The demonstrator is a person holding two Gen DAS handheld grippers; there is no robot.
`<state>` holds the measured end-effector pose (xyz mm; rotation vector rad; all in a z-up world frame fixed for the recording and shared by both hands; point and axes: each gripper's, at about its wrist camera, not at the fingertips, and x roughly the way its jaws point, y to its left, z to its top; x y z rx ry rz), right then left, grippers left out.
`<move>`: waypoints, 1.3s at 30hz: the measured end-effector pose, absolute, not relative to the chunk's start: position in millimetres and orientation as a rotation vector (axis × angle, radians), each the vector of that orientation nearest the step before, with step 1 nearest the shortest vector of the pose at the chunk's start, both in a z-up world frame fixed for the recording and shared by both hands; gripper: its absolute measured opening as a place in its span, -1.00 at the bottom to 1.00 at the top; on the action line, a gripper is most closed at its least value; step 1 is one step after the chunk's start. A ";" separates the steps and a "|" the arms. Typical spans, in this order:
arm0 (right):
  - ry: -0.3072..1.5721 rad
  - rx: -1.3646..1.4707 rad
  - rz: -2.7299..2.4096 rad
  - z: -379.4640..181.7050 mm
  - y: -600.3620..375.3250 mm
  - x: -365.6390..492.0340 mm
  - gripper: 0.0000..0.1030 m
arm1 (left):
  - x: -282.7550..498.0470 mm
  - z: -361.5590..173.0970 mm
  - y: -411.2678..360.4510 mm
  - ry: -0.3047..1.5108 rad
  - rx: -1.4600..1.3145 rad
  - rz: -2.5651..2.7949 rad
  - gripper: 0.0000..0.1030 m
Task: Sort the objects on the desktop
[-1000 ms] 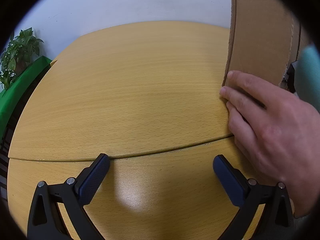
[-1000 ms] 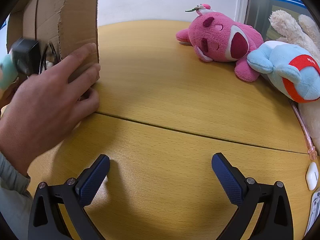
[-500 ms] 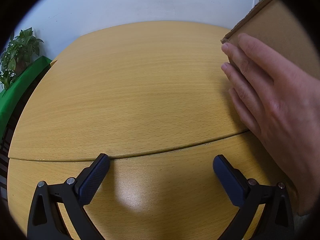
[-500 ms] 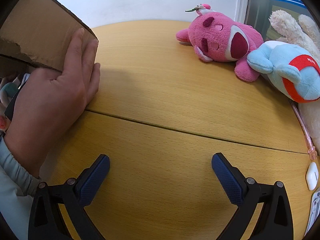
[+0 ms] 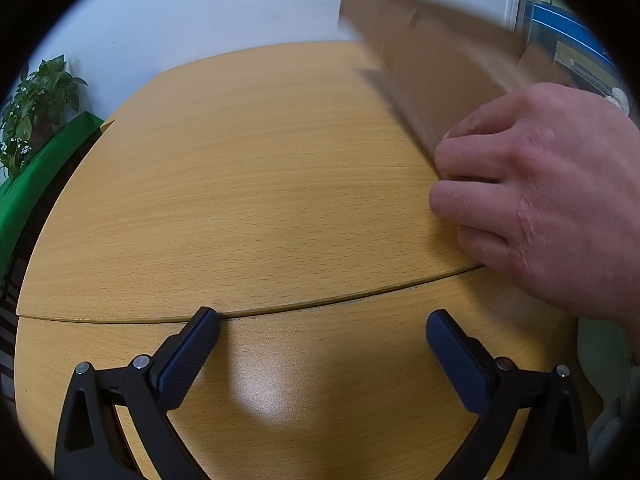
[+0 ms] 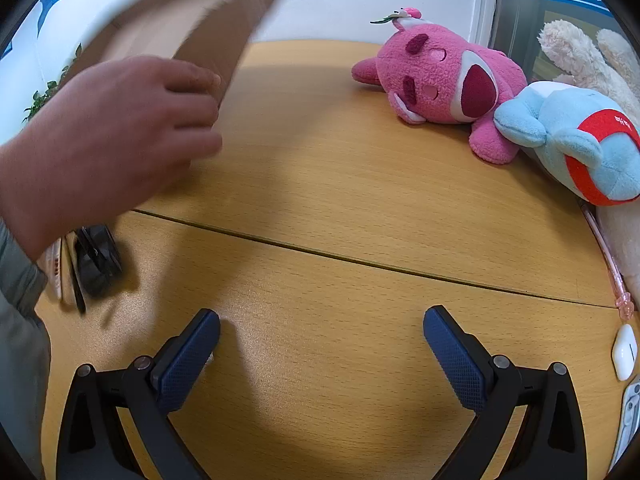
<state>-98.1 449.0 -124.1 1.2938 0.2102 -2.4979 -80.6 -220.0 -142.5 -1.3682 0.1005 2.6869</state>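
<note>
A bare hand (image 5: 532, 196) holds a blurred cardboard box (image 5: 436, 76) tilted above the wooden table (image 5: 240, 184); the hand (image 6: 108, 140) and the box (image 6: 188, 28) also show in the right wrist view. My left gripper (image 5: 322, 334) is open and empty over the table. My right gripper (image 6: 322, 332) is open and empty. A pink plush (image 6: 444, 84) and a light blue plush (image 6: 576, 140) lie at the far right. A black object (image 6: 96, 260) lies below the hand.
A cream plush (image 6: 588, 60) sits behind the blue one. A pink pen (image 6: 608, 260), a white earbud case (image 6: 624, 352) and a silver item (image 6: 630, 412) lie at the right edge. A potted plant (image 5: 36, 100) and a green surface (image 5: 36, 176) are beyond the table's left edge.
The hand has lifted and tipped the cardboard box further over, from upright on the table to tilted in the air. A black object now shows beneath it. Both grippers have stayed still.
</note>
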 end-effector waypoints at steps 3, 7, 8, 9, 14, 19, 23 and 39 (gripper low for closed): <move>0.210 1.294 -2.498 -123.9 448.9 -97.9 1.00 | -79.9 -142.3 -219.1 0.100 -1.368 2.687 1.00; 0.210 1.294 -2.498 -123.3 449.0 -97.6 1.00 | -80.1 -143.0 -218.8 0.100 -1.367 2.687 1.00; 0.210 1.294 -2.498 -122.7 449.1 -97.6 1.00 | -80.1 -143.2 -218.9 0.101 -1.367 2.687 1.00; 0.210 1.294 -2.498 -122.5 449.2 -97.5 1.00 | -80.4 -143.2 -219.1 0.100 -1.367 2.687 1.00; 0.210 1.294 -2.498 -122.7 449.2 -97.3 1.00 | -80.2 -143.4 -218.9 0.100 -1.367 2.687 1.00; 0.210 1.294 -2.498 -122.8 449.1 -97.2 1.00 | -80.1 -143.6 -218.8 0.100 -1.367 2.688 1.00; 0.210 1.294 -2.499 -122.4 449.2 -97.0 1.00 | -80.0 -143.7 -218.9 0.100 -1.367 2.688 1.00; 0.200 1.300 -2.516 -123.9 447.1 -97.2 1.00 | -79.8 -144.9 -218.6 0.096 -1.369 2.692 1.00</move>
